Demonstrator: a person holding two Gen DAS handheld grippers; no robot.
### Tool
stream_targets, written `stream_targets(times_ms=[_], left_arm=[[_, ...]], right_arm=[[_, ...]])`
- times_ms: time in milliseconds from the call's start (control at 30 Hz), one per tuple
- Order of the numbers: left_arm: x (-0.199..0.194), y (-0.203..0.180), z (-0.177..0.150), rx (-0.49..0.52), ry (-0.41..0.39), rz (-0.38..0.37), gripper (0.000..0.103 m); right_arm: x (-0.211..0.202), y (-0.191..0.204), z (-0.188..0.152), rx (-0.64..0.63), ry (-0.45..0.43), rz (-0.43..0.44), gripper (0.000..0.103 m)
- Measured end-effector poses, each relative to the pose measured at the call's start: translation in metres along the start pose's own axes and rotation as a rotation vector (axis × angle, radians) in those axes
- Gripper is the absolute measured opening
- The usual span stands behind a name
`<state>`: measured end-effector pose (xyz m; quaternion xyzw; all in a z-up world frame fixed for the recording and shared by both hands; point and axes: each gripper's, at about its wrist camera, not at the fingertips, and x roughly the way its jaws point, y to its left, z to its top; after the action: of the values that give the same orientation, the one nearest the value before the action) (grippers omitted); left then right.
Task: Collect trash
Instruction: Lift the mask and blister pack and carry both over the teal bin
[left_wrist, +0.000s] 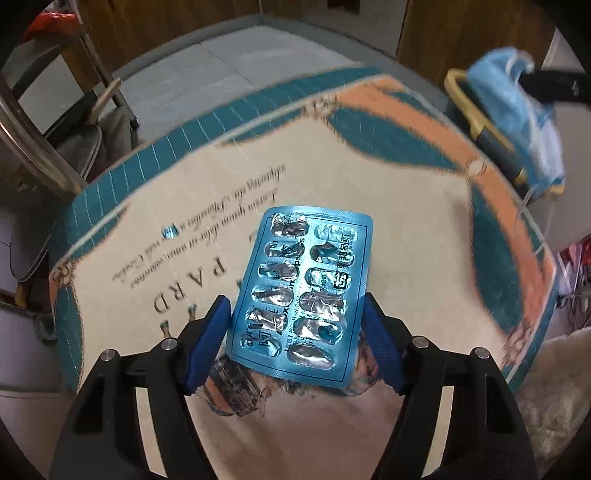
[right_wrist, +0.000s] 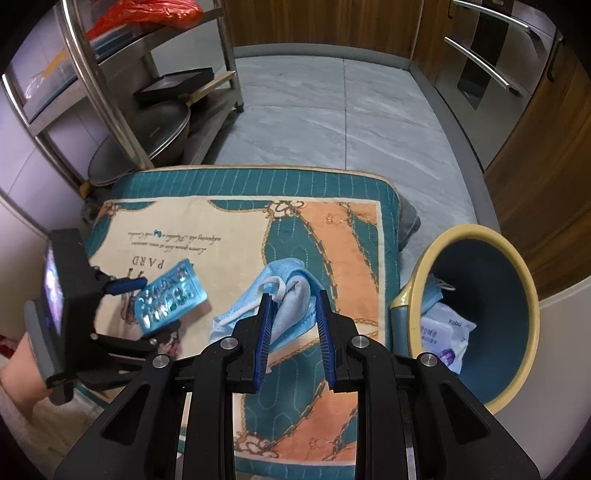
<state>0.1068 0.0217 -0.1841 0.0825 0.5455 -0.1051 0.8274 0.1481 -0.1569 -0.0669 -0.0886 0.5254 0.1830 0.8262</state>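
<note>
My left gripper (left_wrist: 295, 314) is shut on an empty blue blister pack (left_wrist: 308, 291), its fingers clamping the pack's two long edges above the patterned cushion (left_wrist: 147, 240). The same pack (right_wrist: 171, 297) and left gripper (right_wrist: 147, 306) show in the right wrist view. My right gripper (right_wrist: 293, 299) is shut on a crumpled blue face mask (right_wrist: 291, 295) and holds it over the cushion (right_wrist: 332, 240). The mask also shows in the left wrist view (left_wrist: 517, 110). A blue bin with a yellow rim (right_wrist: 524, 295) stands right of the cushion, holding a mask and a white wipes packet (right_wrist: 447, 336).
A metal rack (right_wrist: 110, 110) with pans and a black box stands at the back left. A small blue foil scrap (left_wrist: 169, 232) lies on the cushion. Wooden cabinets and an oven (right_wrist: 491, 55) line the back and right. Grey floor (right_wrist: 314, 110) lies beyond the cushion.
</note>
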Motion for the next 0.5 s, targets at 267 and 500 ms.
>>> stream_targets(times_ms=[267,500], left_arm=[[-0.013,-0.004,0.013,-0.022,-0.06,-0.026,0.07],[-0.027,-0.026,0.031,-0.006,-0.12,-0.061,0.07]], right_arm=[[-0.002,-0.013,-0.003,0.016,-0.007,-0.019,0.025],[-0.009,-0.044,-0.01,0.084,-0.024,-0.049,0.025]])
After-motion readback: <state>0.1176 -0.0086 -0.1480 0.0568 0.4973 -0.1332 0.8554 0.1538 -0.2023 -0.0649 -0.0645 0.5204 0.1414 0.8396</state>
